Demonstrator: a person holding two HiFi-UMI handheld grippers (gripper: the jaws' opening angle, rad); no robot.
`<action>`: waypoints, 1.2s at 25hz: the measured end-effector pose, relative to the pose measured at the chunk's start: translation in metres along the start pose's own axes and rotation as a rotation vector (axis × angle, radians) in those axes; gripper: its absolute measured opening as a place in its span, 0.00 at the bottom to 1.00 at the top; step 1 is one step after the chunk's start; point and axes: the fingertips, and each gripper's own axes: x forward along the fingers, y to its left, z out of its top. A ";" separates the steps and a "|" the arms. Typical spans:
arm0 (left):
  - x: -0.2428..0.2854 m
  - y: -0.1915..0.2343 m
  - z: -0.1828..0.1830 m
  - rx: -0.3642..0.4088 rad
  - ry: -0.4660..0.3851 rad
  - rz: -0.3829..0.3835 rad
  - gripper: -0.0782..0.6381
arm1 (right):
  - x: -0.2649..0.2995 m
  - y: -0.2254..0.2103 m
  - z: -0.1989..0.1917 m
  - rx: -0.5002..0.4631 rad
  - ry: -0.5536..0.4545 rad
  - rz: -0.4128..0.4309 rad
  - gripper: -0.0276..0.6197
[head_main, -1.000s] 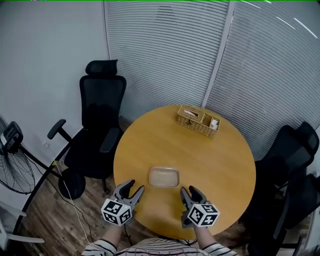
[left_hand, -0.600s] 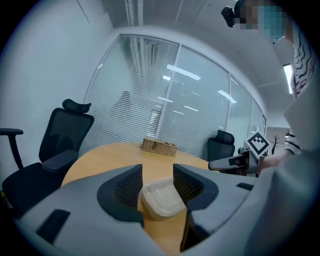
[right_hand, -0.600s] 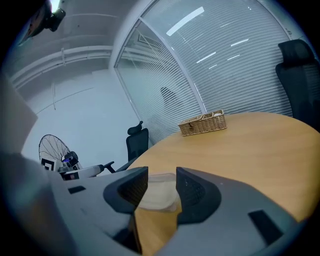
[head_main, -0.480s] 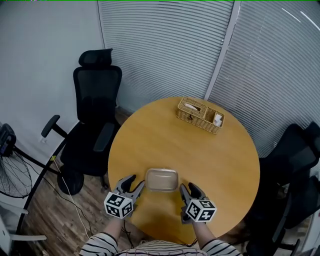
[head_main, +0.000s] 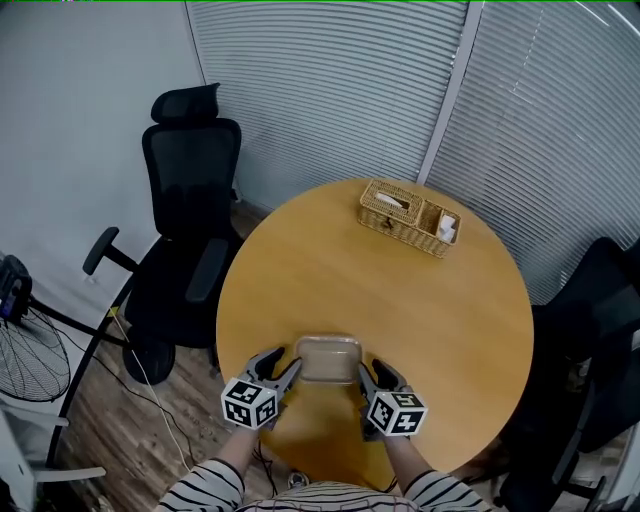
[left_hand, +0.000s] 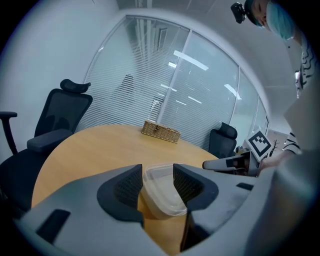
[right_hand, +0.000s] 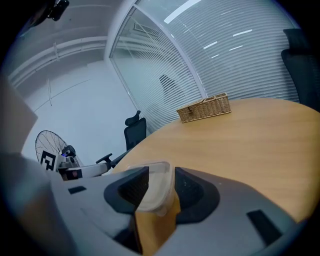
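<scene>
A clear, empty plastic container (head_main: 328, 360) lies on the round wooden table (head_main: 400, 300) near its front edge. My left gripper (head_main: 284, 369) is at the container's left end and my right gripper (head_main: 368, 373) at its right end. In the left gripper view the container (left_hand: 161, 195) reaches in between the jaws of the left gripper (left_hand: 158, 175), which stand apart. The right gripper view shows the same: the container's (right_hand: 154, 186) rim lies between the spread jaws of the right gripper (right_hand: 161, 177). Both are open around it.
A wicker basket (head_main: 410, 218) with small items stands at the table's far side. A black office chair (head_main: 190, 200) is left of the table and another (head_main: 600, 300) at the right. A floor fan (head_main: 30, 350) stands far left. Blinds cover the glass wall behind.
Both grippers have moved forward and inward to the container, so its ends now sit between their jaws. The jaw gaps look unchanged.
</scene>
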 end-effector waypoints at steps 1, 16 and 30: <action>0.003 0.001 -0.002 -0.002 0.008 -0.001 0.35 | 0.004 0.000 0.000 0.000 0.003 0.004 0.31; 0.026 -0.004 -0.027 -0.041 0.092 0.007 0.35 | 0.025 -0.004 -0.013 0.009 0.046 0.029 0.25; 0.019 -0.005 -0.025 -0.140 0.032 0.015 0.35 | 0.021 0.000 -0.011 0.033 0.029 0.029 0.23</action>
